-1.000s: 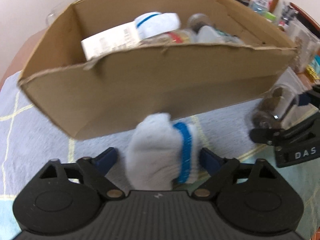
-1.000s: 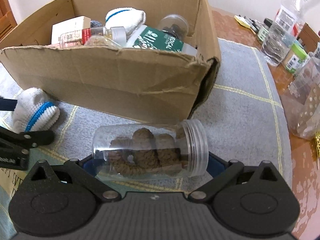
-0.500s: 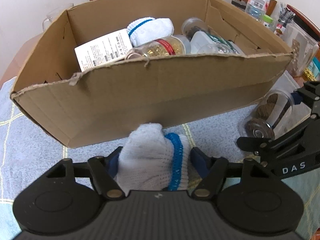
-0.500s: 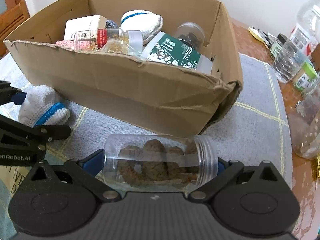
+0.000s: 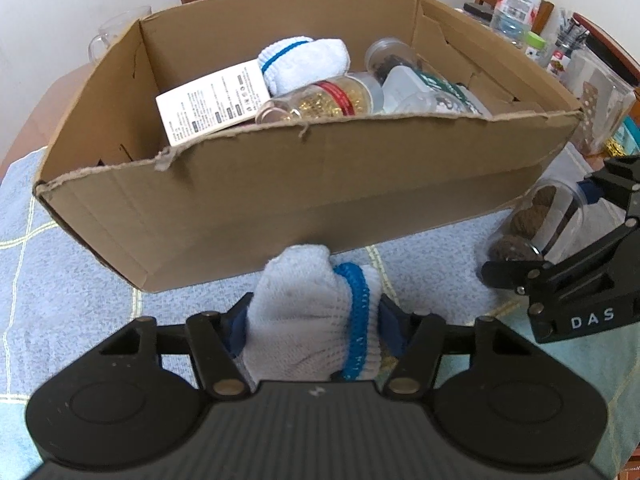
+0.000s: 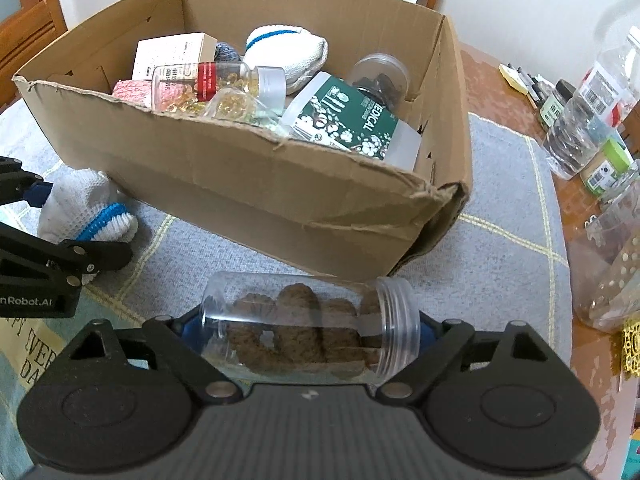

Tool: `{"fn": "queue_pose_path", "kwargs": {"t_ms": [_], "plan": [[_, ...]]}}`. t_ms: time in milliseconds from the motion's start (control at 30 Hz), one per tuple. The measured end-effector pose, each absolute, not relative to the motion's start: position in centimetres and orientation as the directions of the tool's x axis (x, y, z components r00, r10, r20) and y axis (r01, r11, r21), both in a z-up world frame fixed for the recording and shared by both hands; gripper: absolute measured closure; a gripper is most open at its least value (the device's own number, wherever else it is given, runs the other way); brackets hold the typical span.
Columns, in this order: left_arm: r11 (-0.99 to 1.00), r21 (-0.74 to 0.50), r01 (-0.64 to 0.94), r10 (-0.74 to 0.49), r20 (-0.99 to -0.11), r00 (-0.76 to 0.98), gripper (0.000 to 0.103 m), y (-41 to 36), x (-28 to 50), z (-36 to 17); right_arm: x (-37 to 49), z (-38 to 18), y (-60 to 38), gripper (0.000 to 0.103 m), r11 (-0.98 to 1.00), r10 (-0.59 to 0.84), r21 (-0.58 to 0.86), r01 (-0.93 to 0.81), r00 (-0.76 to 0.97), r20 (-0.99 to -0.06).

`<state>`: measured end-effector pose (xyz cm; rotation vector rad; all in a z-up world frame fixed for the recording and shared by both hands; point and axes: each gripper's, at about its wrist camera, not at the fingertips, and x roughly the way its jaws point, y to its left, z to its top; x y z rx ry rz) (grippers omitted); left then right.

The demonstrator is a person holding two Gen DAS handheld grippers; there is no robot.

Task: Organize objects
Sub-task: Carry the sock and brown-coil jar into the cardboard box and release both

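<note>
Rolled glove (image 5: 312, 312) and clear jar (image 6: 312, 336), each between closing jaws.
Left gripper (image 5: 312, 322) squeezes the glove; right gripper (image 6: 308, 338) has just closed onto the jar's ends, beside the cardboard box (image 6: 248, 184).

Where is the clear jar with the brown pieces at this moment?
The clear jar lies on its side on the grey cloth, just before the cardboard box, between the pads of the right tool.
</note>
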<state>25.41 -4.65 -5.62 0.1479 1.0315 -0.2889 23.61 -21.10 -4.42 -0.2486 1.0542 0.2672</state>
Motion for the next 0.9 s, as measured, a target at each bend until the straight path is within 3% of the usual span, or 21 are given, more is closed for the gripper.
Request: {"fn": "queue_pose_path", "kwargs": {"t_ms": [433,600,900], "plan": [[0.912,-0.013,0.411,-0.216,-0.866,0.451,0.044,-4.2,23.4,-2.6,22.1,-1.5,-22.0,0.008,0.916,0.187,-0.005,-0.401,0.439,-0.879],[0.877,-0.031,0.479,-0.276,-0.849,0.45,0.044,-3.8,21.7,0.9,21.2,1.1,-22.8,0.008,0.899,0.275,0.074,-0.432,0.425,-0.862],[0.868,-0.052,0.494,-0.319,-0.82,0.474,0.044,-3.0,24.4,7.5,21.2,7.0,-21.9,0.008,0.847,0.349,0.054,-0.529,0.476,-0.807]]}}
